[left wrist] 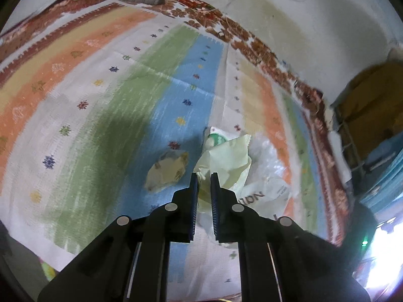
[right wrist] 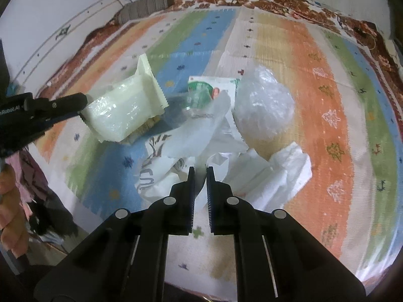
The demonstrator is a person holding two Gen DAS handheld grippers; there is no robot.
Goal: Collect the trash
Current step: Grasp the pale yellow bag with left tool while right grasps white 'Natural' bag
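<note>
**Q:** Fingers of each gripper: how do they stand, and on what?

**A:** Far left in the right wrist view, the left gripper (right wrist: 81,112) is clamped on one corner of a pale green wrapper (right wrist: 126,110), which hangs clear of the striped mat (right wrist: 314,80). Its own camera shows the same wrapper (left wrist: 226,161) pinched between the blue-ribbed pads (left wrist: 193,201). Near centre, the right gripper (right wrist: 200,173) has its fingers drawn nearly together on a fold of the white plastic bag (right wrist: 176,148); the film runs up between the pads, so I judge it caught.

**Q:** Where does the remaining trash lie?

**A:** Left to right: a flattened tan scrap (left wrist: 167,173) on the blue stripe, seen only by the left camera; a green-printed packet (right wrist: 201,90) far of the bag; a crumpled clear ball (right wrist: 264,105) just right of it; a white tissue wad (right wrist: 284,171) nearer, touching the bag.

**Q:** What makes this step go well?

**A:** Probably spreading the bag's mouth with the right grip, then bringing the wrapper over it before letting go. A corner hold is slight; a quick swing could shake the wrapper loose.

**Q:** Main risk?

**A:** Thin film may slip from the right pads if pulled hard.
</note>
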